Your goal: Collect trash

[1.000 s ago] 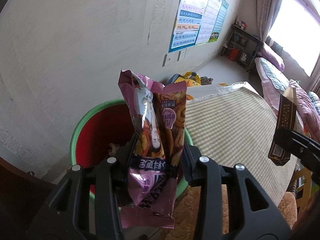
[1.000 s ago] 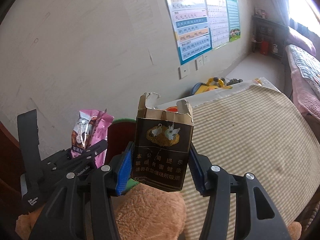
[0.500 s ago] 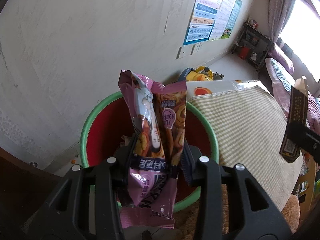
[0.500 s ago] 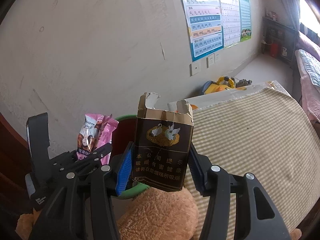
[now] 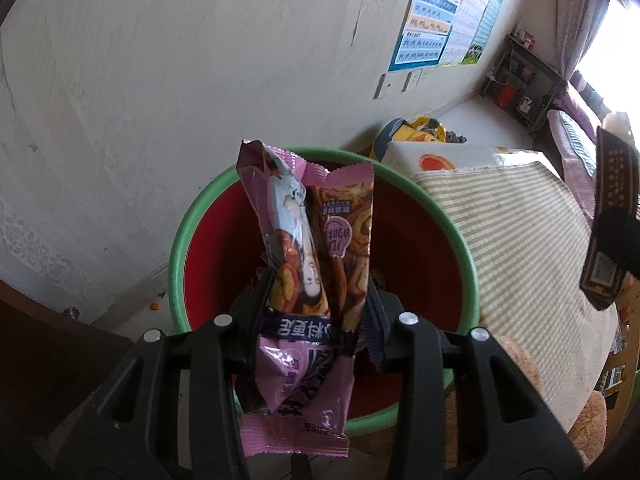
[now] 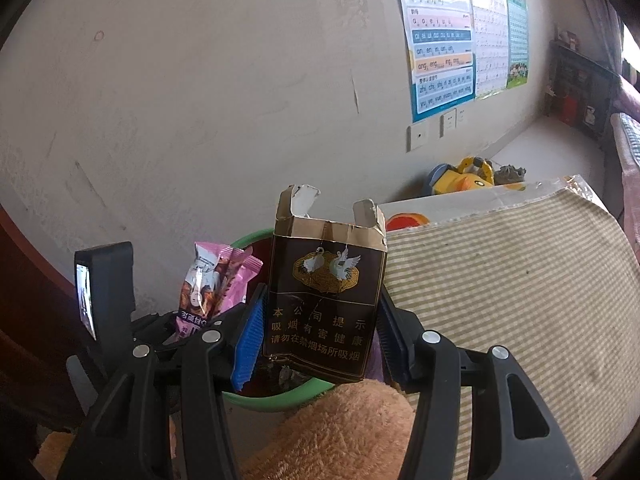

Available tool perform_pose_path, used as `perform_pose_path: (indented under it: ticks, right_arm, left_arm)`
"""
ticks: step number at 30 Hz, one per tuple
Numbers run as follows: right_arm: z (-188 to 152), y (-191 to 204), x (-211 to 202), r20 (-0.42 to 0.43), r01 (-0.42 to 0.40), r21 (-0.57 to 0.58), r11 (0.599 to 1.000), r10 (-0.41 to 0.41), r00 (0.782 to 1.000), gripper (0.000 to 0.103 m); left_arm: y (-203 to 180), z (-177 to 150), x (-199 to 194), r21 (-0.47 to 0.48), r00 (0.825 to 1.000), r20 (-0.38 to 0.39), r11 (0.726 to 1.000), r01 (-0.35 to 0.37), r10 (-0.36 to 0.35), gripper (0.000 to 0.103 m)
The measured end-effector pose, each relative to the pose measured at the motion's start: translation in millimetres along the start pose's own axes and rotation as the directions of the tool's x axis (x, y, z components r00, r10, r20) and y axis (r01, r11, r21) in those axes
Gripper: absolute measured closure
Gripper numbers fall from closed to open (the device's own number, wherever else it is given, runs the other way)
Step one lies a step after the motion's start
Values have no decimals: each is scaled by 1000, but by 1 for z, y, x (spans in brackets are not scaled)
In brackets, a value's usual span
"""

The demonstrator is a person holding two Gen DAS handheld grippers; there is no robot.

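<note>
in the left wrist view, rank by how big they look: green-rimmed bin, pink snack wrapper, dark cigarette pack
1. green-rimmed bin, widest thing in view
2. pink snack wrapper, though it is nearest the camera, which inflates it
3. dark cigarette pack, seen edge-on at the right, so it looks slim

Our left wrist view: close above red bin [image 5: 400, 240], angled steeply down. Our right wrist view: farther back, shallower tilt, bin [image 6: 256, 240] left of centre. Both share bin, wall posters [image 6: 440, 40], striped mat [image 5: 520, 220].
</note>
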State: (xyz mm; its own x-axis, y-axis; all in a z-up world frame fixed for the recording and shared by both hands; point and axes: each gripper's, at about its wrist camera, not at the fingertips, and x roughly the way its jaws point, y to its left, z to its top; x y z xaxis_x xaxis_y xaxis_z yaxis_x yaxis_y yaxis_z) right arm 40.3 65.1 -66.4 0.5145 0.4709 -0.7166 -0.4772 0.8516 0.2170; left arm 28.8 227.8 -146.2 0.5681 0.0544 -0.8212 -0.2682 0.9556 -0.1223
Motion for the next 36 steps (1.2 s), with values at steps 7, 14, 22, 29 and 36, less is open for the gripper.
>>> perform_pose_path:
  ticks: [7, 14, 22, 29, 36]
  right_arm:
    - [0, 4, 10, -18, -13, -17, 1000, 13, 1000, 53]
    - [1, 9, 20, -29, -20, -35, 999, 19, 999, 53]
    - [11, 15, 32, -38, -36, -52, 998, 34, 999, 52]
    - [10, 7, 30, -21, -43, -30, 999, 42, 999, 37]
    - [2, -42, -33, 125, 51, 58, 997, -58, 990, 26]
  left_arm:
    - [6, -5, 13, -11, 999, -36, 1000, -18, 18, 66]
    - [12, -8, 20, -21, 998, -61, 999, -26, 25, 66]
    - [19, -7, 34, -14, 995, -82, 998, -58, 56, 54]
    - [26, -10, 27, -48, 994, -56, 994, -95, 92, 24]
    - [-15, 6, -32, -6, 986, 161, 999, -36, 37, 6]
